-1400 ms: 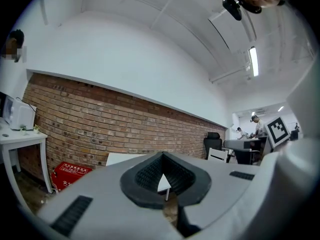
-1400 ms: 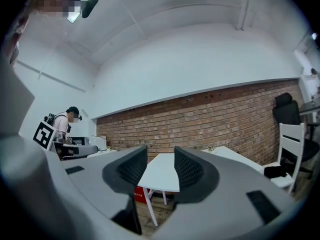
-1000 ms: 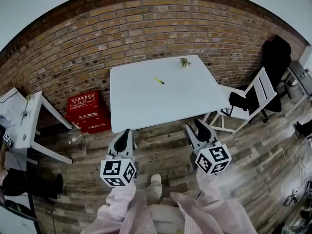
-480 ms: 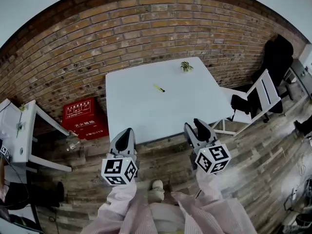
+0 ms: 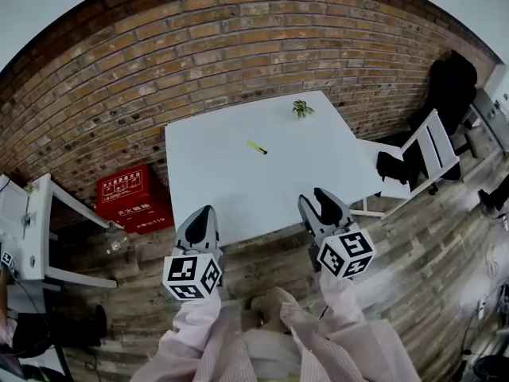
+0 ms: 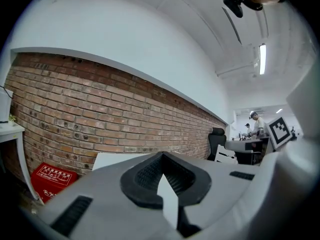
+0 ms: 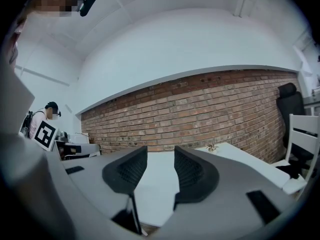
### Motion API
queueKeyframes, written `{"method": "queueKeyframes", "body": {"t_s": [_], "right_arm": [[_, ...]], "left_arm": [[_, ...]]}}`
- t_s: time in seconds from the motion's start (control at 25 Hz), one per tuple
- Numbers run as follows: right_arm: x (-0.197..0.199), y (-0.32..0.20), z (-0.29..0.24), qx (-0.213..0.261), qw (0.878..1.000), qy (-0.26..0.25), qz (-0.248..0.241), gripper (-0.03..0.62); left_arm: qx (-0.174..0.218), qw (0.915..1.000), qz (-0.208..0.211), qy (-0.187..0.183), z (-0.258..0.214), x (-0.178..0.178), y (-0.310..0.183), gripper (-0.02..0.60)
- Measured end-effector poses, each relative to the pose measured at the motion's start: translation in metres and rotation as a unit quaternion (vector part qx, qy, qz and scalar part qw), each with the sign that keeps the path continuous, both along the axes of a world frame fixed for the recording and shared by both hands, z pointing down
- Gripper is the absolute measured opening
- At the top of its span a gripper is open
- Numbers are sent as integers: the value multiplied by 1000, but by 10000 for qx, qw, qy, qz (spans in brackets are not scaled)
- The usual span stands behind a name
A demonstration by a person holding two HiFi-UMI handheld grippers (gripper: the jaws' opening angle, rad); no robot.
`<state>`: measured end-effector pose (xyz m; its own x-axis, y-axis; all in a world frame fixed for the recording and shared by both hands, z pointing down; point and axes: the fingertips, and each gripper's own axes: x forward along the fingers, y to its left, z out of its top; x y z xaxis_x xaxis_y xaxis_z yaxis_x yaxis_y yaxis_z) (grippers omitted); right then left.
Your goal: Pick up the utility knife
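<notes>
- Head view: the yellow utility knife (image 5: 256, 147) lies on the white table (image 5: 215, 177), towards its far side, well apart from both grippers.
- Left gripper (image 5: 202, 217) hovers at the table's near edge, jaw tips pressed together, holding nothing.
- Right gripper (image 5: 317, 202) hovers alongside, jaws spread, nothing between them.

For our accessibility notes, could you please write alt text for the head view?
A yellow utility knife lies untouched near the middle of a white table against a brick wall. Two handheld grippers hover at the table's near edge, both empty: the left gripper shut, the right gripper open.
</notes>
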<state>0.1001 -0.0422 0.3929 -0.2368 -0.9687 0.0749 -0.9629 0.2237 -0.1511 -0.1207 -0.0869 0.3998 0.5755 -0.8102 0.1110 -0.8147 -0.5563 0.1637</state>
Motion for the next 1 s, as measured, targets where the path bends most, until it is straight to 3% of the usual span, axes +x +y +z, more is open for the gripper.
{"method": "queueKeyframes", "body": {"t_s": [0.4, 1.0], "right_arm": [[12, -44, 17, -206, 9997, -50, -114, 151], [40, -173, 51, -691, 9955, -149, -638, 152]], "left_arm": [[-170, 9998, -67, -14, 14, 14, -36, -9], [-692, 9966, -428, -112, 49, 54, -138, -9]]}}
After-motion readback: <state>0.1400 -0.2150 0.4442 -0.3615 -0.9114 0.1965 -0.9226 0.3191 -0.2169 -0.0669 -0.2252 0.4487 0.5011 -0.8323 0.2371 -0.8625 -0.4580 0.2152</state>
